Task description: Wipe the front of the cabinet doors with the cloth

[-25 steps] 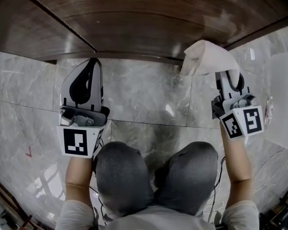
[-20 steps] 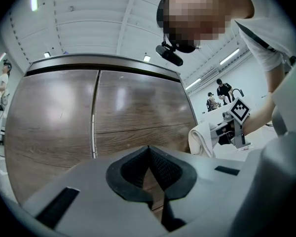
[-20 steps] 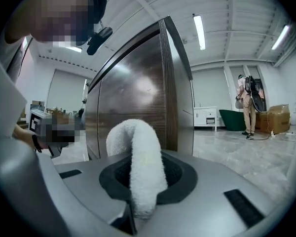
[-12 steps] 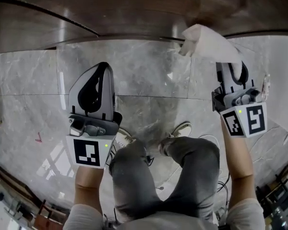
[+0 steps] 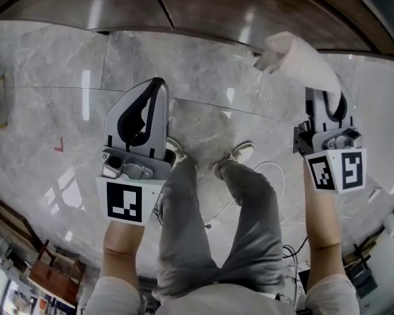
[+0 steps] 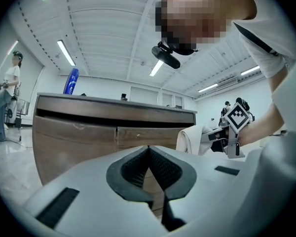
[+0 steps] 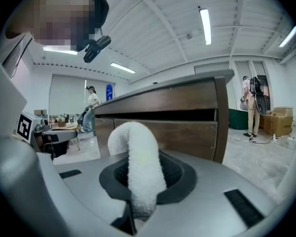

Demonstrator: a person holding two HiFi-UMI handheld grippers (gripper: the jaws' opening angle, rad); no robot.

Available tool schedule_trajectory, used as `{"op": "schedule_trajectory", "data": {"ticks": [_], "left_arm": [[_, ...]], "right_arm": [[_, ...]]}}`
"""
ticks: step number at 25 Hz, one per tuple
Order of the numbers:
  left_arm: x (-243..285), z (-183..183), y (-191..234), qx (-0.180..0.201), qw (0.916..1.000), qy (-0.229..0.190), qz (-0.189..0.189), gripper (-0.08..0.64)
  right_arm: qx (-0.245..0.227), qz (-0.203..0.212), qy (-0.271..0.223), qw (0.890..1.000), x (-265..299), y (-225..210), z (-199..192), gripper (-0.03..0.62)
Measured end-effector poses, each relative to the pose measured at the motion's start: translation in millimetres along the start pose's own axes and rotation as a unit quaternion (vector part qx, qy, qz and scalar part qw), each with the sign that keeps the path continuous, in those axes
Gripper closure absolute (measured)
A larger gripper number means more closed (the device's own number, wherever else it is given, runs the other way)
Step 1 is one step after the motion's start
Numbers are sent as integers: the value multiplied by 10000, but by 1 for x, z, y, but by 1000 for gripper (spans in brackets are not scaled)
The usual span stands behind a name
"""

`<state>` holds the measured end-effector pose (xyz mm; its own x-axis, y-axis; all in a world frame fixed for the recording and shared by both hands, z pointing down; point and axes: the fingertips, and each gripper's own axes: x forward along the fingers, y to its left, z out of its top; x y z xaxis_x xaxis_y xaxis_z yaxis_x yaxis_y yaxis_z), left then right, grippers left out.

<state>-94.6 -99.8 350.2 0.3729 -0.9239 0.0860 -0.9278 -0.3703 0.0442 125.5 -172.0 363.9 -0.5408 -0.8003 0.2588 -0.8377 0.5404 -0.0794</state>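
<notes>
The brown wooden cabinet [image 5: 210,8] runs along the top of the head view, with a seam between two doors. My right gripper [image 5: 326,98] is shut on a white cloth [image 5: 294,56], which sticks out past its jaws and hangs short of the cabinet front. In the right gripper view the cloth [image 7: 138,164] is clamped between the jaws, with the cabinet [image 7: 182,127] behind it. My left gripper [image 5: 157,85] is shut and empty, held over the floor away from the cabinet. The left gripper view shows the jaws meeting [image 6: 149,151] before the cabinet doors [image 6: 84,142].
Below is a grey marble floor [image 5: 46,97], with the person's legs and shoes [image 5: 240,153] and a thin cable [image 5: 276,176] on it. A blue bottle [image 6: 71,81] stands on the cabinet top. People stand in the background, and cardboard boxes [image 7: 278,121] sit at the far right.
The person has risen from a crouch, legs now straight. Both grippers have come back from the cabinet, which has slid to the top of the view. The cloth stays clamped.
</notes>
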Motion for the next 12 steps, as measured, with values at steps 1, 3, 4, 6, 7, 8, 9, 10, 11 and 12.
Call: {"op": "schedule_trajectory", "data": {"ticks": [1, 3, 4, 6, 7, 8, 9, 10, 11, 12], "left_arm": [[-9, 16, 0, 26, 10000, 23, 38, 551], [-26, 51, 1, 69, 9999, 72, 84, 551], [-34, 70, 2, 61, 9999, 86, 110, 551], [-48, 111, 5, 21, 9998, 106, 173, 551], [-53, 129, 6, 14, 9997, 117, 198, 551], [-58, 146, 8, 15, 9997, 124, 217, 551], [-62, 162, 9, 12, 9996, 124, 236, 551], [-66, 177, 11, -5, 9996, 120, 262, 551], [-70, 193, 12, -40, 9995, 109, 294, 551], [-73, 209, 12, -84, 9994, 89, 324, 551]], "right_arm": [[40, 20, -17, 10000, -5, 8, 15, 523], [121, 15, -43, 9999, -17, 21, 48, 523], [158, -5, -43, 9999, -24, 27, 66, 523], [237, -59, -28, 9997, -38, 37, 102, 523], [277, -89, -27, 9996, -45, 41, 119, 523], [314, -119, -36, 9994, -50, 45, 135, 523], [345, -148, -48, 9993, -55, 49, 151, 523], [368, -171, -56, 9992, -60, 53, 165, 523], [377, -186, -58, 9991, -65, 57, 180, 523], [370, -195, -56, 9991, -70, 61, 195, 523]]}}
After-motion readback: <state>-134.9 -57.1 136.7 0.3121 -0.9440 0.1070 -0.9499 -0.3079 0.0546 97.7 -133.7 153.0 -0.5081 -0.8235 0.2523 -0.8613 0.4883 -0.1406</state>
